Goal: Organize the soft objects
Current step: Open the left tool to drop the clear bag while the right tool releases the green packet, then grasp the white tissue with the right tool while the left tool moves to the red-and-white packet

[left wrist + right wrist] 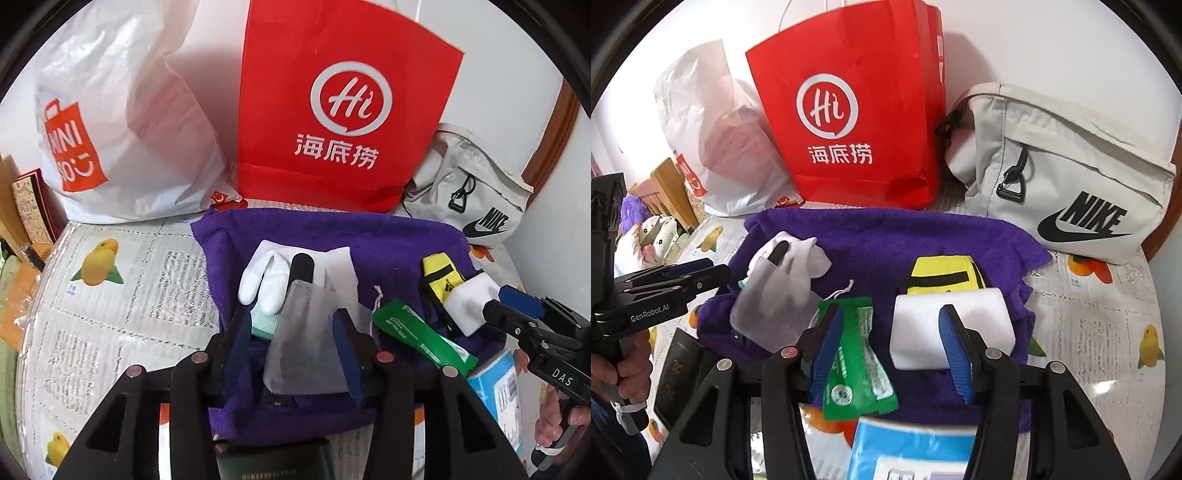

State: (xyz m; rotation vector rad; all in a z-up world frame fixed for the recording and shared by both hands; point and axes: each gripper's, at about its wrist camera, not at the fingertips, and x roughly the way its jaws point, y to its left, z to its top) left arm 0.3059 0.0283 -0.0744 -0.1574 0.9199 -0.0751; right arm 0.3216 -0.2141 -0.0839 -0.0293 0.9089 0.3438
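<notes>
The left gripper point(291, 339) sits closest to its own camera, its 2 blue pads spread wide with nothing clamped, straddling a translucent mesh pouch point(299, 332) that lies on the purple towel point(388, 240). The pouch's long axis runs straight away from the gripper, in line with the fingers, and a black marker point(301, 269) sticks out of its far end over a white glove point(258, 284).

The right gripper point(890, 347) is also released, jaws apart. Between its pads is bare towel, and the white sponge block point(923, 325) lies just ahead and a little to the right, behind the right pad. The green packet point(857, 350) lies under its left pad, running lengthwise toward the camera.

My judgement: the left gripper is nearer the pouch and need only close on it, while the right is better placed for the sponge. A yellow pouch point(942, 275) waits behind the sponge.
</notes>
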